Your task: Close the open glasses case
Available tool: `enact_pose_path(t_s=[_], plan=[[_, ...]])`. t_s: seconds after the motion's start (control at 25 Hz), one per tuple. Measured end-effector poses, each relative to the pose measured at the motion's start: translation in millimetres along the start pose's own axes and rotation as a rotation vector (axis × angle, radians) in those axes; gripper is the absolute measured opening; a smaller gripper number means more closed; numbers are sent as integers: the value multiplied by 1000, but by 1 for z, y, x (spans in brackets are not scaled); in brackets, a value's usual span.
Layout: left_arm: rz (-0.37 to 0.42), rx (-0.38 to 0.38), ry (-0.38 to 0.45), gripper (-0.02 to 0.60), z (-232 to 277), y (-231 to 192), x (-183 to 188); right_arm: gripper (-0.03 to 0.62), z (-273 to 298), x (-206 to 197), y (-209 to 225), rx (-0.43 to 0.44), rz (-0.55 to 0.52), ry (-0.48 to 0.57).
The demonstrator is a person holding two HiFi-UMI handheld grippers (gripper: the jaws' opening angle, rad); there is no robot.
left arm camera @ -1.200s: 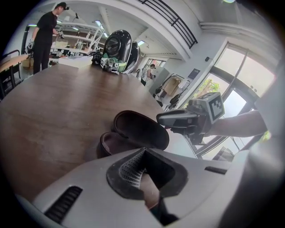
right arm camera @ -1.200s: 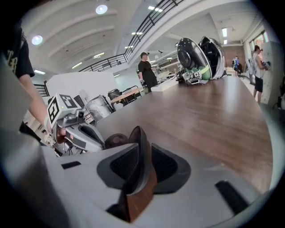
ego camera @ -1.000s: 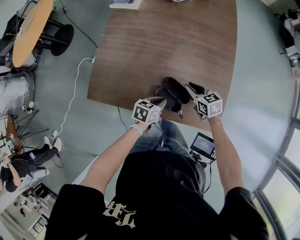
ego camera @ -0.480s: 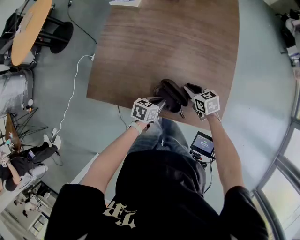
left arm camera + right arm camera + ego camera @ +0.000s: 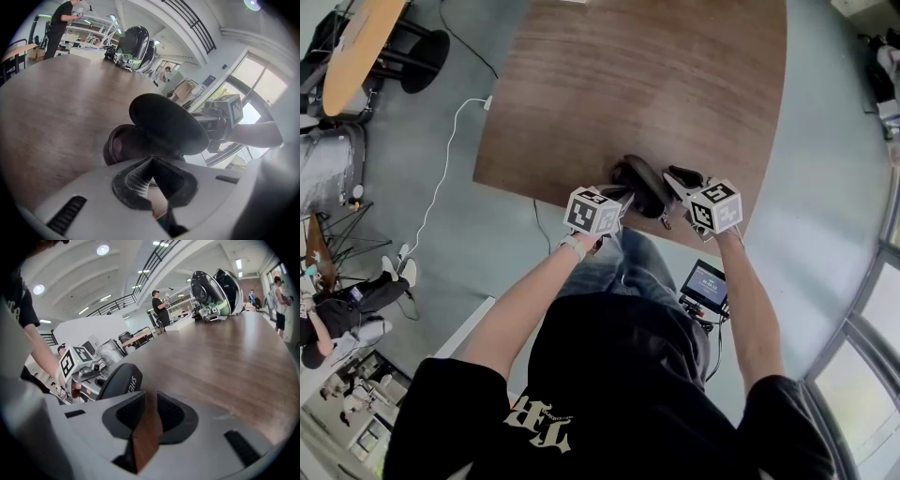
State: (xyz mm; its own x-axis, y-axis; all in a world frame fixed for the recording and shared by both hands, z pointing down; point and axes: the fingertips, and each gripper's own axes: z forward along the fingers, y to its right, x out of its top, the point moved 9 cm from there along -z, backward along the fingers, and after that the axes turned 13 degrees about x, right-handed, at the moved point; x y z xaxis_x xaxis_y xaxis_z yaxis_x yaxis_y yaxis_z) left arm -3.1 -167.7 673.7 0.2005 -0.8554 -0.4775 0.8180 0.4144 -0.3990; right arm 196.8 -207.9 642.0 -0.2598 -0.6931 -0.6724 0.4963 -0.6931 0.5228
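The dark glasses case [image 5: 639,180] lies near the front edge of the wooden table [image 5: 647,75]. Its lid [image 5: 166,123] stands partly raised over the base [image 5: 123,144]. My left gripper [image 5: 619,194] is at the case's near left side, and its jaws [image 5: 151,160] meet at the tips with nothing in them. My right gripper [image 5: 680,176] sits just right of the case. In the right gripper view the lid's back [image 5: 119,379] shows to the left of my right gripper [image 5: 149,397], whose jaws stand a narrow gap apart with only table wood between them.
The table's front edge runs just behind both grippers. A small monitor [image 5: 705,286] hangs below it by the person's legs. A black helmet-shaped device [image 5: 133,44] stands at the table's far end. A round orange table [image 5: 356,47] and a white cable [image 5: 441,187] lie left.
The lid has swung lower over the base. The right gripper has moved left, closer to the case. The left gripper stays at the case's near side.
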Motion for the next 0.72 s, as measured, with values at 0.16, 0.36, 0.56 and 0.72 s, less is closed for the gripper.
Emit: enact_pose_path(t_s=[0.16,0.36,0.56,0.72], plan=[[-19,-7,16,-2,-5,0,0,63,2,5,-6,26,-15,8],[-60,-6,44,-2,-13,-3,1,63,6,7,-14,42,-28,0],[-108,4,72,-2,-24,-8,-3,63,9,14,-32,64,-72,-22],[-124,14,82,-2,-28,-11,-8,63,16,16,-43,86,-119,-47]])
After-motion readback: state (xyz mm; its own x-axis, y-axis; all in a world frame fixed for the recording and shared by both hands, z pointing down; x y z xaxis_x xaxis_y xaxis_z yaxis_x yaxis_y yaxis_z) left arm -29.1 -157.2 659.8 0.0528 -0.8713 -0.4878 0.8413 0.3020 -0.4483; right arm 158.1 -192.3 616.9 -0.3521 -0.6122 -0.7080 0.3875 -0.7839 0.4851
